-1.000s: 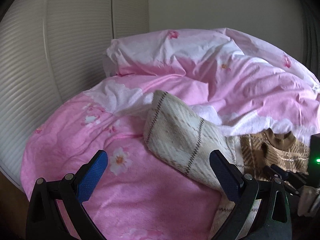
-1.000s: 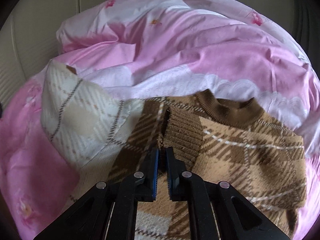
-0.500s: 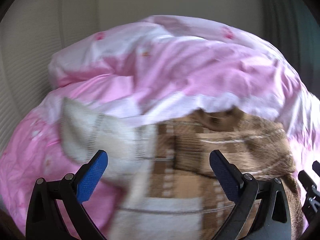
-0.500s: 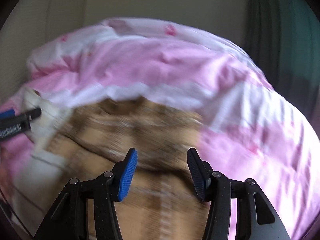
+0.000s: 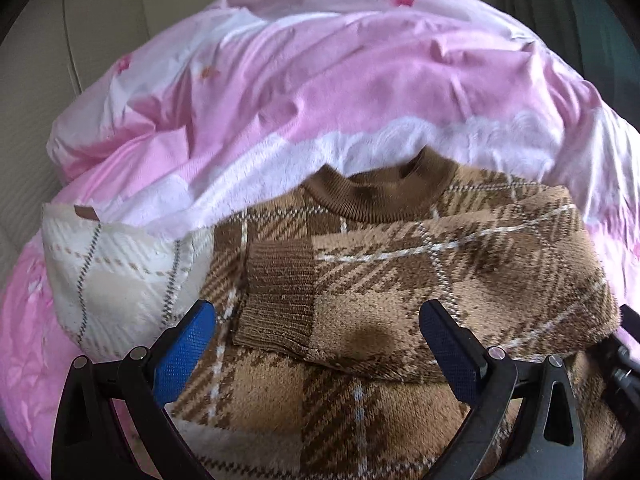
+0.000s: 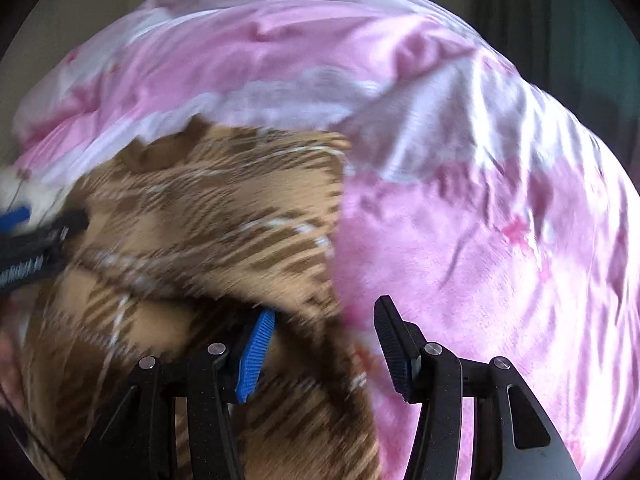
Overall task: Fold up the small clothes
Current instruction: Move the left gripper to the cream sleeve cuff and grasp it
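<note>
A brown plaid knit sweater (image 5: pixel 400 280) lies on the pink bedding. Its right sleeve is folded across the chest, with the ribbed cuff (image 5: pixel 280 292) near the middle. Its cream plaid left sleeve (image 5: pixel 116 276) sticks out to the left. My left gripper (image 5: pixel 316 344) is open and empty, low over the sweater's body. My right gripper (image 6: pixel 324 352) is open and empty at the sweater's right edge (image 6: pixel 224 216), its left finger over the knit and its right finger over the bedding. The right wrist view is blurred.
A rumpled pink and white flowered duvet (image 5: pixel 360 80) is heaped behind the sweater and spreads to the right (image 6: pixel 480 220). A pale ribbed wall or headboard (image 5: pixel 36 100) stands at the far left. The left gripper shows at the left edge of the right wrist view (image 6: pixel 36 248).
My right gripper has let go of the sleeve cuff, opened, and moved right to the sweater's edge. My left gripper has swung right from the cream sleeve to over the sweater's body.
</note>
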`<state>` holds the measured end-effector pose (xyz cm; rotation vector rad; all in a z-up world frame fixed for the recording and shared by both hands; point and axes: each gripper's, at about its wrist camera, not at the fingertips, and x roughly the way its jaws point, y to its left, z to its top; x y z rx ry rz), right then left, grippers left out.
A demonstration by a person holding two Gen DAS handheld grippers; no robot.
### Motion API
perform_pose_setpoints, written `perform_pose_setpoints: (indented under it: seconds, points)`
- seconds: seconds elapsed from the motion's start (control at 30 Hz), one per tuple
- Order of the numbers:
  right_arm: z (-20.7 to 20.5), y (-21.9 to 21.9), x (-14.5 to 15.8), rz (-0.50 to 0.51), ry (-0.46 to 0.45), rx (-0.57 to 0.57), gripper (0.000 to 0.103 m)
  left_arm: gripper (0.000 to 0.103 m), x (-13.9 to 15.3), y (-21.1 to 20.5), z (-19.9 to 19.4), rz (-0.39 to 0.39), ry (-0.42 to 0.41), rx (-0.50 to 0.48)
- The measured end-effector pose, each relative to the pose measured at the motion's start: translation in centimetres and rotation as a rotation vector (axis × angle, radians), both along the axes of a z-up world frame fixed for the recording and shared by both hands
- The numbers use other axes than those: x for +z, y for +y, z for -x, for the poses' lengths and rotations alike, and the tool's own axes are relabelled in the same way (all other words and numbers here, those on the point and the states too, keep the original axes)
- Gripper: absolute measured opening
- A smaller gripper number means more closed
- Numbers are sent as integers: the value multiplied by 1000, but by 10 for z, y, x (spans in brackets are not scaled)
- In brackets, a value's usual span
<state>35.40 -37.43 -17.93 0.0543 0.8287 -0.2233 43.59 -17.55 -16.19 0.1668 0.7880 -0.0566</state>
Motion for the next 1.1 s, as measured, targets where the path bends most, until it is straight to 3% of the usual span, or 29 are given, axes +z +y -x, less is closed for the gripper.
perform_pose_setpoints:
  seconds: [0.2, 0.27, 0.33, 0.5, 0.63, 0.77, 0.83, 0.9, 1.03, 1.1]
  points:
    - [9, -39, -2, -158, -54, -151, 56, 103, -16, 14, -8, 8, 26, 90]
    - [16, -51, -8, -191, -60, -199, 70, 103, -22, 19, -10, 29, 40, 106]
    - [17, -55, -15, -207, -48, -205, 72, 103, -24, 19, -11, 23, 41, 108]
    - [18, -43, -12, -115, -35, -187, 71, 103, -25, 15, -12, -40, 15, 131]
    - [17, -46, -12, -120, -21, -197, 71, 103, -25, 21, -12, -51, 8, 144]
    - [32, -46, -5, -43, -22, -220, 71, 103, -22, 26, -12, -60, 6, 152]
    - [39, -46, 0, -38, -31, -227, 71, 103, -12, 26, -4, -28, -29, 127]
    - [48, -46, 15, -90, -112, -174, 71, 103, 1, 22, 4, 8, -64, 85]
    - [37, -31, 41, -38, -193, -84, 65, 103, 24, 3, 17, 111, -105, -65]
    - [18, -24, 45, -29, -183, -33, 63, 103, 27, -14, 19, 71, -124, -118]
